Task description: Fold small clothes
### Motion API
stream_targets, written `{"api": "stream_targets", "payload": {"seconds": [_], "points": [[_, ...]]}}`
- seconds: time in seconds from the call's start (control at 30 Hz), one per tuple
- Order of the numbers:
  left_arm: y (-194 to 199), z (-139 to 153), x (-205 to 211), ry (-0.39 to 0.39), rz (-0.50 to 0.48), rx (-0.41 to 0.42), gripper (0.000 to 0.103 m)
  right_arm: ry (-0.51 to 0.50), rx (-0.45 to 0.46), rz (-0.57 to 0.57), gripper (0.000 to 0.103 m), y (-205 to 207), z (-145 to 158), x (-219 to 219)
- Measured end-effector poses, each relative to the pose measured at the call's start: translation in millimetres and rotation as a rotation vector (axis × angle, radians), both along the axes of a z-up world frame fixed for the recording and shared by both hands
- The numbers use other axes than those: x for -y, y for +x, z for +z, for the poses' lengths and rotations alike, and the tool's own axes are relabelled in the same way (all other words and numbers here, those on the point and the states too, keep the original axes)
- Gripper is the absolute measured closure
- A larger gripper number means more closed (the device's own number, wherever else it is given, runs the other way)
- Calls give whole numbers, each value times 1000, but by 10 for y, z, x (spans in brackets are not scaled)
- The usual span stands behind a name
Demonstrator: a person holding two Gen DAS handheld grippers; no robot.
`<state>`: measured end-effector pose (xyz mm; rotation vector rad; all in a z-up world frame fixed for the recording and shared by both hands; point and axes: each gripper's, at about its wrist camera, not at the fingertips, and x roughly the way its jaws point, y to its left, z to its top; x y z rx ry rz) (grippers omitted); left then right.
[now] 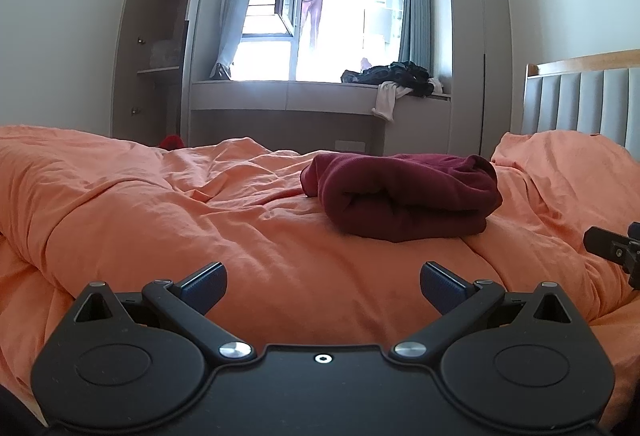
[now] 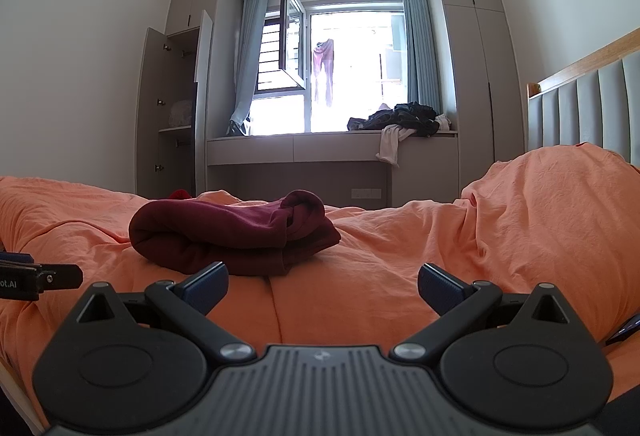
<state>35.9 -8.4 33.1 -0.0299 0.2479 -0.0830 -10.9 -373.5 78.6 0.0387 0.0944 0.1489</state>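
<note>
Bedroom, white walls, daylight glaring through a large window (image 2: 352,72) with one casement swung inward. Grey-blue curtains (image 2: 420,48) at either side of it. Below the window, a grey ledge with drawers (image 2: 296,150), heaped at its right end with dark clothes (image 2: 404,118). Left of the window an open wardrobe (image 2: 176,108); right of it, tall closed cupboards (image 2: 480,60). Nearer than the window, an orange duvet (image 2: 520,220) and a padded grey headboard (image 2: 588,108) with wooden top rail.

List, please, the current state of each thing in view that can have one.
Maroon garment: folded, lying on the bed.
Orange duvet: rumpled.
Left gripper: open, empty.
Right gripper: open, empty.
Window: one pane swung open.
Wardrobe door: open.
Dark clothes pile: unfolded, on the window ledge.
</note>
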Motion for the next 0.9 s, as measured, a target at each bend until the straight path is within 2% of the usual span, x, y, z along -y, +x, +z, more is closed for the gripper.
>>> {"api": "stream_targets", "payload": {"seconds": [0.2, 0.9], "points": [[32, -9, -4, -19, -3, -37, 0, 4, 0, -2, 0, -3, 0, 6], [24, -23, 33, 7, 3, -37, 0, 3, 0, -2, 0, -9, -3, 4]]}}
